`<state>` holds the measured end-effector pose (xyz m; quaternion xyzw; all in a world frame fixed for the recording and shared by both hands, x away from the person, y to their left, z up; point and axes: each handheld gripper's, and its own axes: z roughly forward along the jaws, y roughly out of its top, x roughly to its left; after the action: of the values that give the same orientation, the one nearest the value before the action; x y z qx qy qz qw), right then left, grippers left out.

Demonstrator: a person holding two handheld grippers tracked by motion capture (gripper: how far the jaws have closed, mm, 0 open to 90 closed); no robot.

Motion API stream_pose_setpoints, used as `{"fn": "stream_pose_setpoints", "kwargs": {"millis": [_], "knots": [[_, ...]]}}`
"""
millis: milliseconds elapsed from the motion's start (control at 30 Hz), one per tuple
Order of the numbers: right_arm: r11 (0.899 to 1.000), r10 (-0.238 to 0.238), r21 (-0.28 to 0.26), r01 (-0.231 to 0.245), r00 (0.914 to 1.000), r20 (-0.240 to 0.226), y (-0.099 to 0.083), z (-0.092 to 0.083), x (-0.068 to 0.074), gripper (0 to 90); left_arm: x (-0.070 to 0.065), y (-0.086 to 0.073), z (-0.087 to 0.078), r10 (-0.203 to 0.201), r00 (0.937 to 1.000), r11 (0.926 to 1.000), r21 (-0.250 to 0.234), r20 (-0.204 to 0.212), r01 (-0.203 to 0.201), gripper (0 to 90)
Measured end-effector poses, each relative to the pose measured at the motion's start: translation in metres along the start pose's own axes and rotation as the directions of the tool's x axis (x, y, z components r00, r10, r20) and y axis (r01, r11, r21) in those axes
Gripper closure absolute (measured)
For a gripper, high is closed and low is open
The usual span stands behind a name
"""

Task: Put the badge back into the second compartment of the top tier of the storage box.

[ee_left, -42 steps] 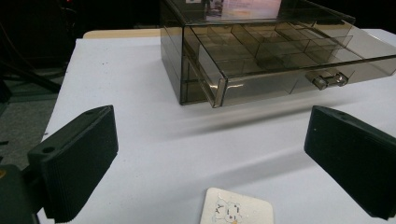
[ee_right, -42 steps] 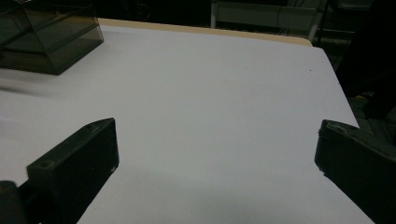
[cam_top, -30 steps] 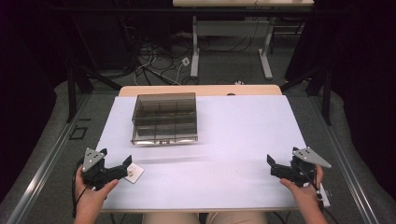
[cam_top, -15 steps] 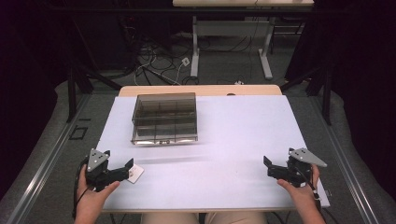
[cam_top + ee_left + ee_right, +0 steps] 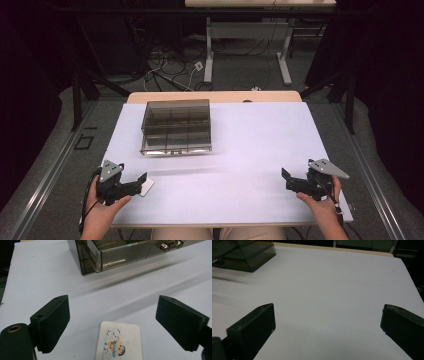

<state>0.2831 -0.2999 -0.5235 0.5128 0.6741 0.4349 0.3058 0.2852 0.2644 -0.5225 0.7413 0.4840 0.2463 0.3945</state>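
Left tongs (image 5: 141,181) sit at the near-left corner of the table (image 5: 250,150), held low by the left hand (image 5: 102,210). The jaws have just been closing but are not clenched: in the left gripper view the left tongs (image 5: 112,325) stand apart on either side of the card (image 5: 119,343), pads clear of both its long edges. Nothing gripped.

Card (image 5: 145,186) is white with rounded corners and a cartoon print, lying flat on the table just inside the near-left corner, close to the left edge. In the high view the jaw tips overlap its near end; contact can't be told from there.

Right tongs (image 5: 286,179) are at the near-right corner, held by the right hand (image 5: 320,207), pointing toward the table's middle. Right gripper view: right tongs (image 5: 327,322) released, jaws wide, bare table between them.

Smoked clear box (image 5: 176,127) with inner compartments stands in the far-left part of the table, well apart from both tongs. The left gripper view shows its near corner (image 5: 105,255) and two metal fittings on the front; the right gripper view has it (image 5: 242,253) at the far-left.
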Motion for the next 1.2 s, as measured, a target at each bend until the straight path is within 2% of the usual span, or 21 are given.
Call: {"fn": "stream_pose_setpoints", "kwargs": {"millis": [133, 367, 433, 633, 800, 1067, 1133, 1200], "knots": [[1.0, 0.004, 0.007, -0.004, 1.0, -0.004, 0.0, 0.001, 0.002, 0.0, 0.002, -0.002, 0.002, -0.013, 0.9999, 0.9997, 0.02, 0.01, 0.012, 13.3], [1.0, -0.006, 0.012, 0.006, 0.9999, -0.01, -0.001, 0.002, 0.001, 0.0, 0.002, -0.004, 0.006, 0.0, 0.9997, 0.9987, 0.051, 0.023, -0.001, 15.3], [1.0, 0.002, 0.012, -0.001, 0.9999, -0.013, -0.001, 0.003, 0.002, 0.0, 0.002, -0.006, 0.008, 0.005, 0.9998, 0.9972, 0.074, 0.02, -0.006, 15.3], [1.0, -0.001, 0.006, 0.001, 0.9999, -0.014, -0.001, 0.004, 0.001, 0.0, 0.002, -0.008, 0.01, -0.002, 0.9996, 0.9953, 0.096, 0.027, -0.001, 15.3], [1.0, -0.003, 0.017, 0.003, 0.9999, -0.017, -0.001, 0.003, 0.001, 0.0, 0.001, -0.009, 0.013, 0.01, 0.9995, 0.9906, 0.136, 0.03, -0.014, 15.5], [1.0, 0.001, 0.017, -0.001, 0.9999, -0.012, -0.002, 0.005, 0.001, 0.0, 0.0, -0.013, 0.018, 0.016, 0.9993, 0.9861, 0.165, 0.034, -0.022, 15.7], [1.0, 0.001, 0.017, -0.001, 0.9999, -0.012, -0.002, 0.005, 0.001, 0.0, 0.0, -0.012, 0.018, 0.02, 0.9989, 0.9821, 0.186, 0.042, -0.028, 15.7], [1.0, -0.002, 0.02, 0.002, 0.9999, -0.014, -0.002, 0.005, 0.001, 0.0, -0.001, -0.014, 0.021, 0.02, 0.9993, 0.9857, 0.166, 0.033, -0.025, 15.7]]}}
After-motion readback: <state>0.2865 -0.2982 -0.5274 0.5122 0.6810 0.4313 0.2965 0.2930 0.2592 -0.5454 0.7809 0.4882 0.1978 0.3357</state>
